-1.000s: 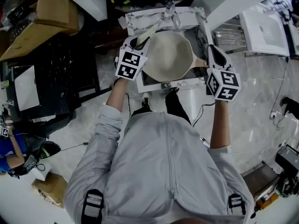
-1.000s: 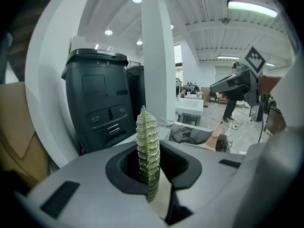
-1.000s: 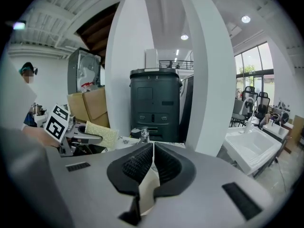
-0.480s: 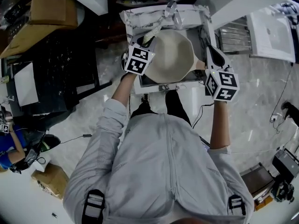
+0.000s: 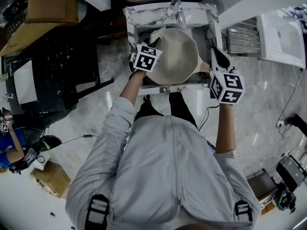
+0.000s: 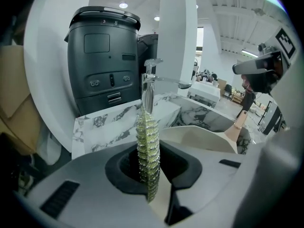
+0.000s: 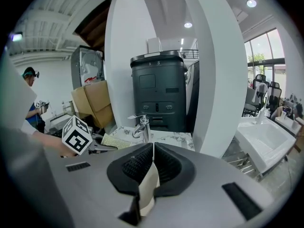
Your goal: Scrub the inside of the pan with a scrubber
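A cream pan (image 5: 180,56) stands tilted in the marble sink (image 5: 168,14), under the faucet (image 5: 176,11). My right gripper (image 5: 214,57) is shut on the pan's handle (image 5: 204,67), which shows as a cream strip between the jaws (image 7: 149,182). My left gripper (image 5: 152,40) is at the pan's left rim, shut on a yellow-green mesh scrubber (image 5: 157,33). In the left gripper view the scrubber (image 6: 148,151) stands upright between the jaws, with the pan's rim (image 6: 199,137) just to its right. The pan's inside faces away from the head view.
A dark grey appliance (image 6: 102,65) stands behind the sink. A metal drying rack (image 5: 242,40) and a white basin (image 5: 283,32) lie to the right. Cardboard boxes (image 5: 45,4) and a black crate (image 5: 72,66) are on the left. A person (image 5: 9,152) is at the far left.
My left gripper with the scrubber has moved up and to the right along the pan's left rim. The right gripper keeps its hold on the handle and has barely shifted.
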`<act>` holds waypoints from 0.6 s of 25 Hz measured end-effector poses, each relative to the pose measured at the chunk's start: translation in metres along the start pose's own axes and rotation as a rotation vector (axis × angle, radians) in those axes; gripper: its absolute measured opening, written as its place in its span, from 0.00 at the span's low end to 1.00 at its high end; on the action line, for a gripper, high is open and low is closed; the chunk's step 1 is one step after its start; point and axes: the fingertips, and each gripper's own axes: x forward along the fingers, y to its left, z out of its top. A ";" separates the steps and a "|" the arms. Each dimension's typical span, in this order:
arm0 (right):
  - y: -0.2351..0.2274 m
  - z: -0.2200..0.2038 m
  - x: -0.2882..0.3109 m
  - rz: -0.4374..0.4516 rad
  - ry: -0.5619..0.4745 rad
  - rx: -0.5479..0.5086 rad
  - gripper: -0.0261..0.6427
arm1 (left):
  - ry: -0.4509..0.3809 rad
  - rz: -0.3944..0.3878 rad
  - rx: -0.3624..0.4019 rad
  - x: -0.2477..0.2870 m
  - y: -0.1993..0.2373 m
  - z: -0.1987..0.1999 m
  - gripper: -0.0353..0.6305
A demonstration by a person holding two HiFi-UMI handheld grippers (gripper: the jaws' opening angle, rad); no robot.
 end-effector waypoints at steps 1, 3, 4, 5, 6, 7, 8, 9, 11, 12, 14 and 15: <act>-0.002 -0.001 0.001 0.004 0.003 -0.001 0.09 | 0.007 0.012 -0.013 0.004 0.001 -0.002 0.16; -0.007 -0.003 0.004 0.015 0.011 -0.004 0.09 | 0.025 0.037 -0.043 0.013 0.002 -0.006 0.16; -0.009 -0.004 0.006 0.022 0.014 -0.005 0.09 | 0.032 0.048 -0.057 0.017 0.003 -0.008 0.16; -0.011 -0.004 0.009 0.030 0.018 -0.006 0.09 | 0.038 0.060 -0.067 0.022 0.004 -0.010 0.16; -0.013 -0.005 0.011 0.039 0.022 -0.008 0.09 | 0.045 0.072 -0.073 0.026 0.005 -0.011 0.16; -0.015 -0.006 0.014 0.050 0.025 -0.010 0.09 | 0.054 0.086 -0.073 0.031 0.006 -0.014 0.16; -0.017 -0.006 0.017 0.062 0.028 -0.013 0.09 | 0.065 0.103 -0.071 0.035 0.009 -0.017 0.16; -0.018 -0.006 0.020 0.074 0.029 -0.017 0.09 | 0.078 0.122 -0.069 0.038 0.011 -0.021 0.16; -0.020 -0.006 0.025 0.096 0.029 -0.025 0.09 | 0.102 0.157 -0.077 0.042 0.016 -0.029 0.16; -0.021 -0.006 0.027 0.106 0.029 -0.028 0.09 | 0.115 0.173 -0.082 0.043 0.018 -0.034 0.16; -0.023 -0.007 0.032 0.124 0.030 -0.031 0.09 | 0.141 0.206 -0.092 0.044 0.020 -0.043 0.16; -0.024 -0.008 0.035 0.132 0.031 -0.032 0.09 | 0.153 0.223 -0.099 0.044 0.021 -0.047 0.16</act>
